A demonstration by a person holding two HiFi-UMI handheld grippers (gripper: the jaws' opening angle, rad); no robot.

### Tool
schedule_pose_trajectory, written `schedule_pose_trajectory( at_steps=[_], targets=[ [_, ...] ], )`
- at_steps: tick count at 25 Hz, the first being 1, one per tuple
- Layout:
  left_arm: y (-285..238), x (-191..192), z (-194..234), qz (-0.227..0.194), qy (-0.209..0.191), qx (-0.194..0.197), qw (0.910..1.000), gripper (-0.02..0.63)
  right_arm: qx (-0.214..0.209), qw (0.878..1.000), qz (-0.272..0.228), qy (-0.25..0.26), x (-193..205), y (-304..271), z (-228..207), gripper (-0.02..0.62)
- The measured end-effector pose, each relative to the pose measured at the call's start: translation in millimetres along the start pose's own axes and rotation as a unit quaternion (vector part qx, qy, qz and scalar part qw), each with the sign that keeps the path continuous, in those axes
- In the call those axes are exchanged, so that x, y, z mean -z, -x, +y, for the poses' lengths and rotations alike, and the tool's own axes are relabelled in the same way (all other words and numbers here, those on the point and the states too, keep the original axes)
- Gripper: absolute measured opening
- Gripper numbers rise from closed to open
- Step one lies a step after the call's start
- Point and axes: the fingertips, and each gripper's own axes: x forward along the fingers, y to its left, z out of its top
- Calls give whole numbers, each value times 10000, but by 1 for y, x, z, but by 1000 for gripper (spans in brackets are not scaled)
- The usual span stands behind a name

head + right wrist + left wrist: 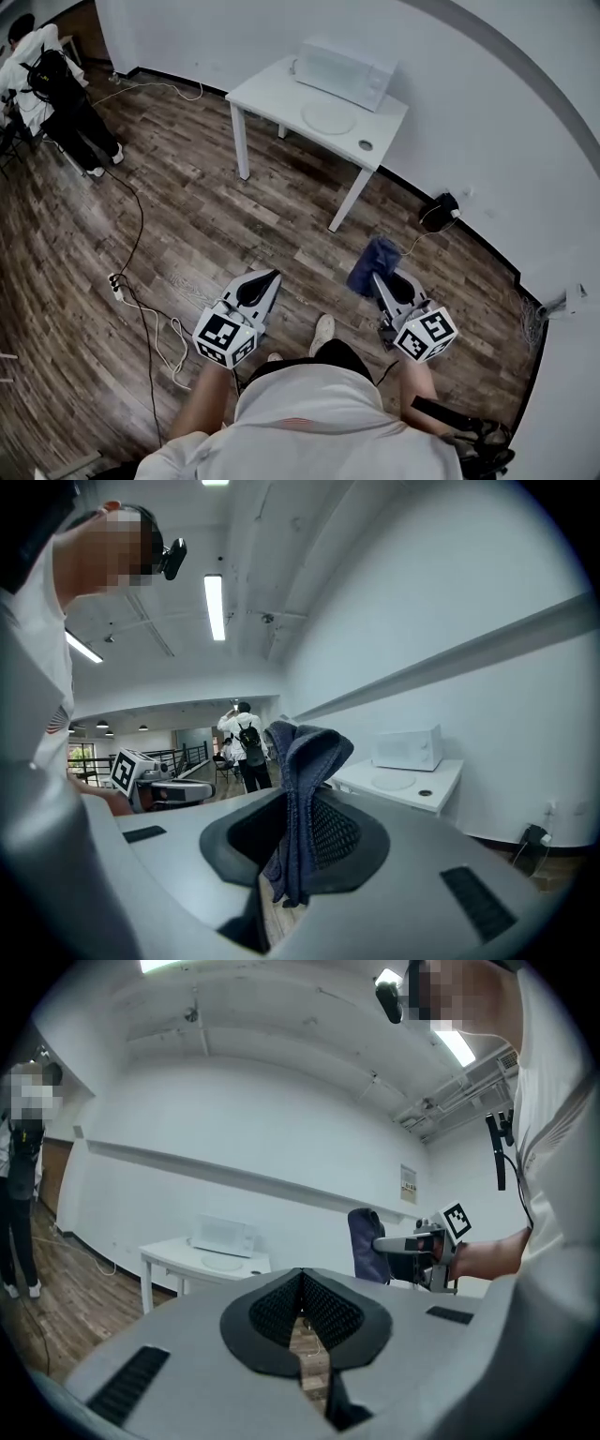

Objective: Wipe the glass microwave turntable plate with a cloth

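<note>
**Left gripper** (302, 1283): jaws shut pad to pad, with nothing between them. Held low over the wood floor (187, 234).

**Right gripper** (302, 810): jaws clamped on the dark blue cloth (305, 752). The cloth stands folded above the pads and hangs below them.

**Glass turntable plate** (329, 117): lies flat on the white table (267, 94), just in front of the microwave (344, 73), towards the table's right end. It is well apart from both grippers, ahead of them across the floor, and touches neither the jaws nor the cloth.

**Small round object** (366, 145): sits near the table's front right corner, beside the plate. Kind cannot be told.
</note>
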Motion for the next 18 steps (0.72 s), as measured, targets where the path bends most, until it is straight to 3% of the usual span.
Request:
schedule_pose_trajectory(
  at_steps=[7, 11, 18],
  targets=[
    [-6, 9, 24, 118, 139, -227, 9996, 11, -267, 9996, 115, -25, 6, -38, -8, 61],
    [-11, -5, 46, -98, 391, -401, 9984, 11, -408, 9991, 95, 5, -1, -62, -16, 61],
    [-58, -22, 71, -60, 239, -434, 9988, 11, -595, 9982, 21, -45, -13, -97, -51, 61]
  ],
)
